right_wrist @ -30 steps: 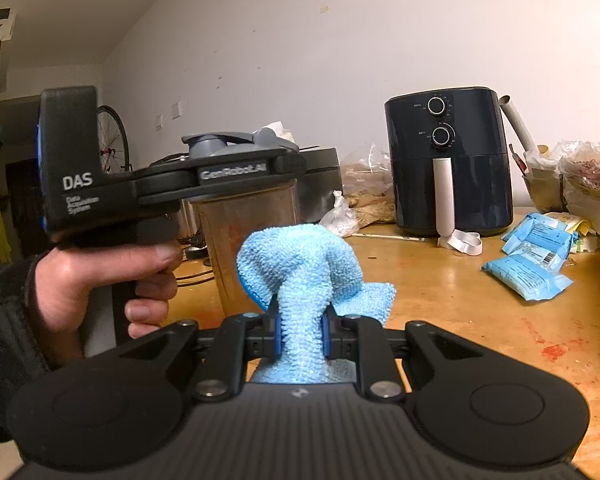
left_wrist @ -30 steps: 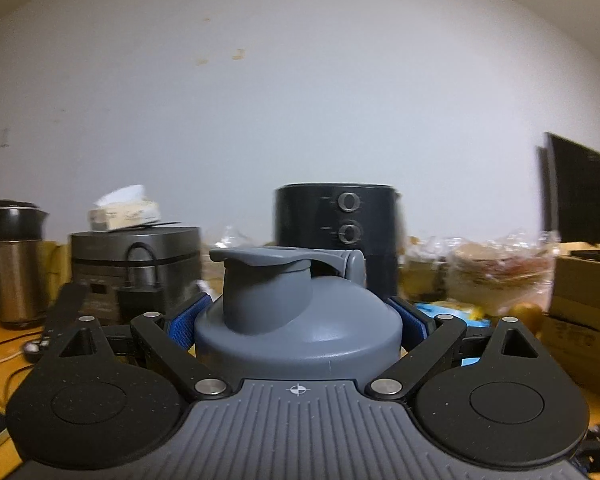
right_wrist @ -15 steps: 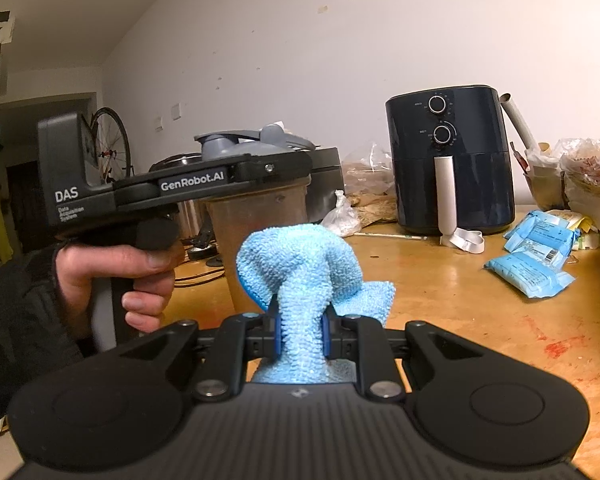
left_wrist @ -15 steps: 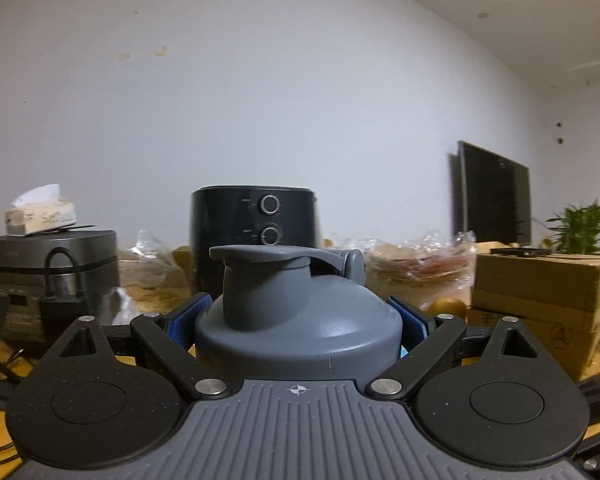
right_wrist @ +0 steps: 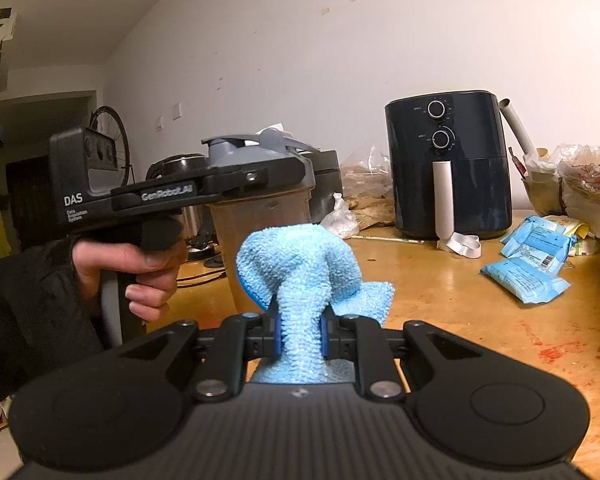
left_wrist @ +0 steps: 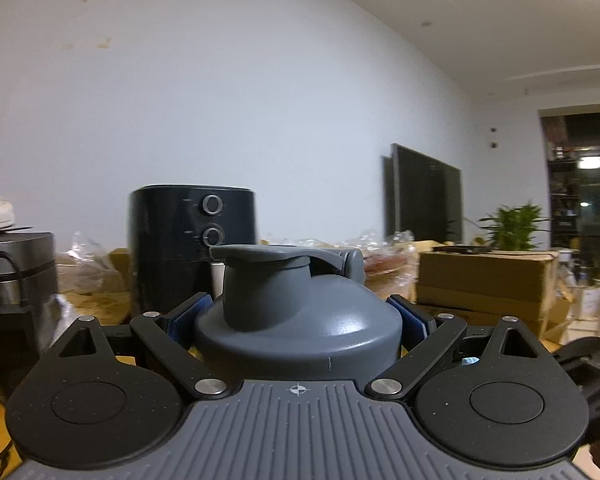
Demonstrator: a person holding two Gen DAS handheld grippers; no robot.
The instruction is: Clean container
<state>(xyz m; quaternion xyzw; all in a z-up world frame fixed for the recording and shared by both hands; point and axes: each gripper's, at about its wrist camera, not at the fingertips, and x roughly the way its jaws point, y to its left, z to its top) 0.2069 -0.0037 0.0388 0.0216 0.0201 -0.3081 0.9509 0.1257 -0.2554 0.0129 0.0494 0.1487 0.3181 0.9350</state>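
In the right wrist view, at the far left, a person's hand (right_wrist: 140,268) grips the handle of the left gripper (left_wrist: 298,316), whose jaws are closed about the neck of the container (right_wrist: 260,216) — a translucent shaker bottle with a grey flip-top lid (left_wrist: 296,312) — and carry it upright above the wooden table (right_wrist: 480,320). Just right of it and nearer the camera, the right gripper (right_wrist: 300,336) is pinched tight on a bunched blue cloth (right_wrist: 300,276), which stands close beside the bottle's wall; whether they touch I cannot tell. How much wiping is done the pictures do not settle: the wall looks cloudy, the lid is on, and the scene fits either a wipe under way or a pause between passes. Counted: one container, one lid, one cloth, two grippers; farther right one black air fryer (right_wrist: 448,164) and three blue packets (right_wrist: 528,256).
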